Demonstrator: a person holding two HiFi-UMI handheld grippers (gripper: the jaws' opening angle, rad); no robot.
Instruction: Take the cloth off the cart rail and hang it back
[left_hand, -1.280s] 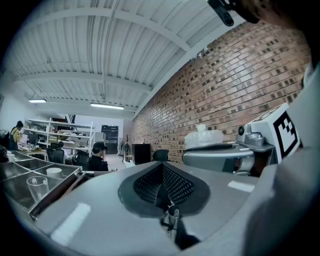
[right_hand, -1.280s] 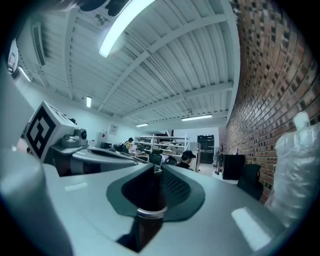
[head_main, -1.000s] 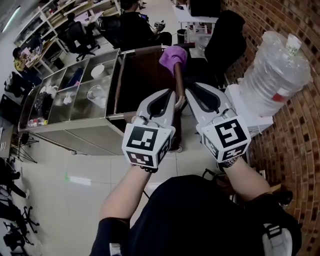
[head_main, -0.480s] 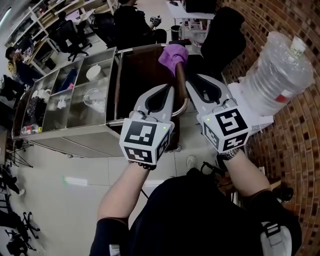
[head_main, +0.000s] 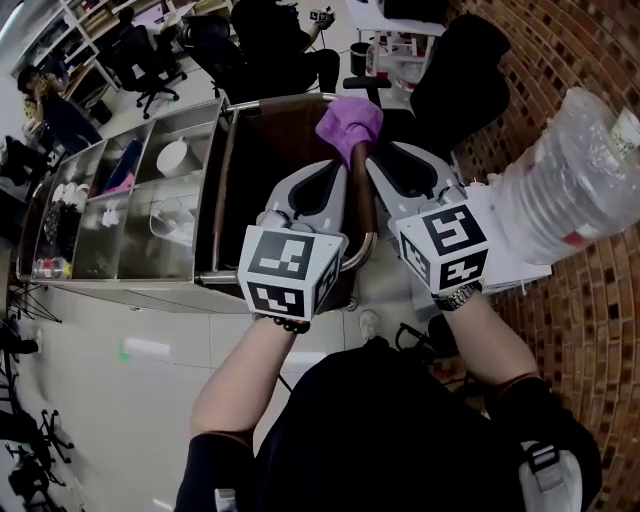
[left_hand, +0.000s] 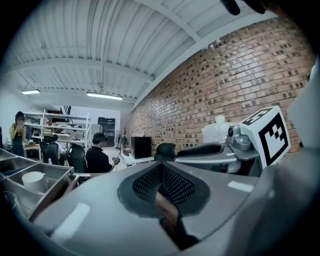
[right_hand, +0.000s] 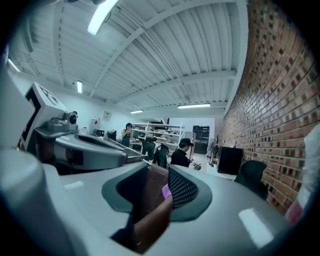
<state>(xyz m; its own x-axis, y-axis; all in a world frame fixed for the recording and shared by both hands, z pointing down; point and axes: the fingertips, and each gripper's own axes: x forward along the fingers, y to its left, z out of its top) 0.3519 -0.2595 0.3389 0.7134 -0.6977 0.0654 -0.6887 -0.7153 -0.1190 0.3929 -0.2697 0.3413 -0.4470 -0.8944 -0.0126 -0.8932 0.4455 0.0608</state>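
Two hand-held grippers reach side by side toward a steel cart (head_main: 140, 275), seen from above. At far left, the cart's open compartments hold small items, among them a white bowl (head_main: 172, 157). Next comes the left hand-held gripper (head_main: 337, 172). Its jaws are pressed together with nothing pinched, and it lies level just beside the cart's brown rail (head_main: 368, 218).

The rail runs up the middle between the two grippers. The purple cloth (head_main: 350, 120) is bunched over the rail's far end, just beyond both sets of fingertips.

To the right of the rail, the right hand-held gripper (head_main: 372, 160) has its jaws spread; they have just been opening. The rail shows through the gap, with the cloth just ahead and not yet pinched. At far right, a large clear water bottle (head_main: 570, 170) stands by a brick wall.

The step in hand appears to be the approach to take the cloth off. The next move likely calls for pushing the spread jaws forward around a fold of cloth, closing them, then lifting the cloth clear of the rail.
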